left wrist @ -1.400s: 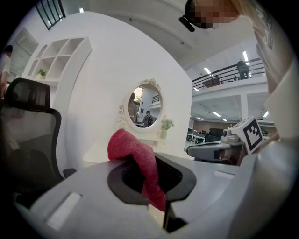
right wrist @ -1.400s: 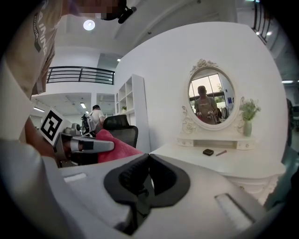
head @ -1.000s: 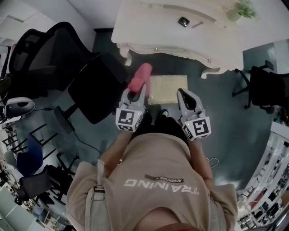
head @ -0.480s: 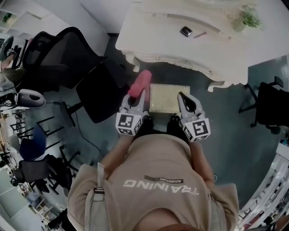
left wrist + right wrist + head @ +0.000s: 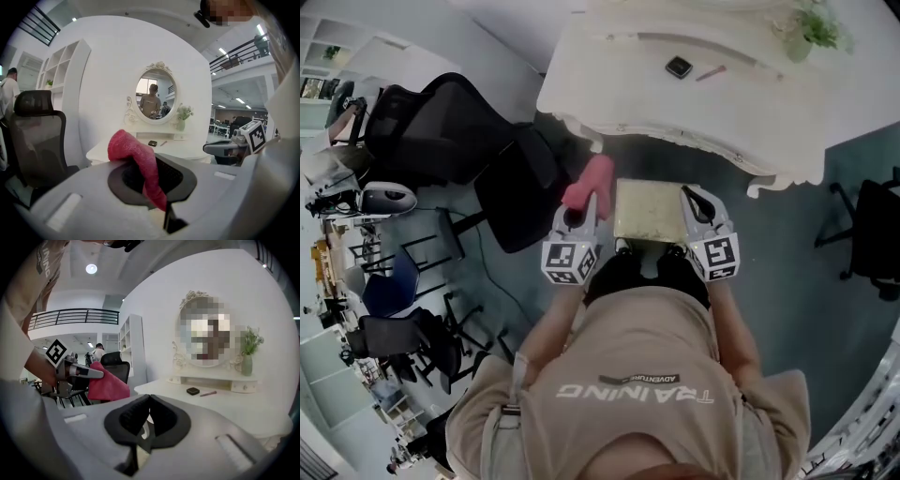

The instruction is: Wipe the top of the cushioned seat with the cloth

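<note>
My left gripper [image 5: 584,208] is clenched on the pink cloth [image 5: 589,182], just left of the cushioned seat [image 5: 652,208]; my right gripper [image 5: 695,204] is closed on nothing. The seat lies between them.

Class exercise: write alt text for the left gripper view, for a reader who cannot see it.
The left gripper has its jaws shut on a pinkish-red cloth that rises and flops leftward. Beyond stands a white dressing table with an oval mirror, a black office chair at left.
</note>
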`<state>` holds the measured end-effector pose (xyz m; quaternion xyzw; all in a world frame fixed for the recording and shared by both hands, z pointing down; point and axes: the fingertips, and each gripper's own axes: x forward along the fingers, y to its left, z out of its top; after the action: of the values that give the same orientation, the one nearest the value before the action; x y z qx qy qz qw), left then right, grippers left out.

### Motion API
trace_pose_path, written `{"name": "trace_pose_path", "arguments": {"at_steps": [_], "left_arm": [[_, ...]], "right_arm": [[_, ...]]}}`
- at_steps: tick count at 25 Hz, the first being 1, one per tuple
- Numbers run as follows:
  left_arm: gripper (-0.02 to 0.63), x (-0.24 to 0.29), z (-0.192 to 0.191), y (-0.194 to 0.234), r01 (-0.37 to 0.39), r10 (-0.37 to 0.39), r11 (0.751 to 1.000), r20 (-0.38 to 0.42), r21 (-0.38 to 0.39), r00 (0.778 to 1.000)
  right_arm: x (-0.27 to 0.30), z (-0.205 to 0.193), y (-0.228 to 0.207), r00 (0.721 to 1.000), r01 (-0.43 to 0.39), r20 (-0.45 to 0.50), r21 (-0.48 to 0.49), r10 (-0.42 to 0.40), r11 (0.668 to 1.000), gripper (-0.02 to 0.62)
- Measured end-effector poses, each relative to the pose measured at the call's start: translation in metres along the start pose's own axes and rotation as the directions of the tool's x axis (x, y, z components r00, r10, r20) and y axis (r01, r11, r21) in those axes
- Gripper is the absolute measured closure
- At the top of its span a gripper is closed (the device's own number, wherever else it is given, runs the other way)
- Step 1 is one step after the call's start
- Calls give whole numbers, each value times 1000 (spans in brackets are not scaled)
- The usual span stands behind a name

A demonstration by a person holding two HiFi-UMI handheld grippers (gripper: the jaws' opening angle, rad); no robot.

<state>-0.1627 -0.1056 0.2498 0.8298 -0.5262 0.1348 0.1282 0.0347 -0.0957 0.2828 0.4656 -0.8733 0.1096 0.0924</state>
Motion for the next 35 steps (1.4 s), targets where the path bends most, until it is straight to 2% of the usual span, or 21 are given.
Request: {"name": "trace_pose_path", "arguments": {"at_steps": [4, 8, 15, 19, 25, 29, 33, 35], "left_arm": [[574, 3, -14, 10, -11, 11, 1000, -25, 19, 1000], [574, 14, -62, 22, 10, 4, 990, -100, 142, 995], [574, 53, -151, 72, -32, 43, 998, -203, 60, 978], [574, 76, -206, 97, -34, 55, 996, -259, 82, 964], [574, 121, -298, 126, -47, 59, 998, -311, 46, 949], [574, 147, -350, 133, -13, 29, 999, -344, 49, 939], [574, 165, -399, 142, 29, -3, 998, -414, 57, 910], [574, 179, -418, 148, 32, -2, 997, -430, 64, 903]], "right_arm": [[4, -12, 0, 1000, 4, -22, 19, -4, 1000, 592], [8, -31, 10, 998, 2, -64, 29, 0, 1000, 591], [31, -95, 18, 997, 26, -70, -5, -26, 1000, 592], [51, -150, 26, 990, 32, -137, 50, -25, 998, 592], [85, -252, 52, 948, -38, -311, 101, 67, 994, 592], [97, -293, 73, 924, -112, -358, 92, 138, 989, 592], [106, -330, 88, 907, -108, -394, 126, 149, 986, 592], [118, -342, 85, 910, -112, -384, 132, 155, 985, 591]]}}
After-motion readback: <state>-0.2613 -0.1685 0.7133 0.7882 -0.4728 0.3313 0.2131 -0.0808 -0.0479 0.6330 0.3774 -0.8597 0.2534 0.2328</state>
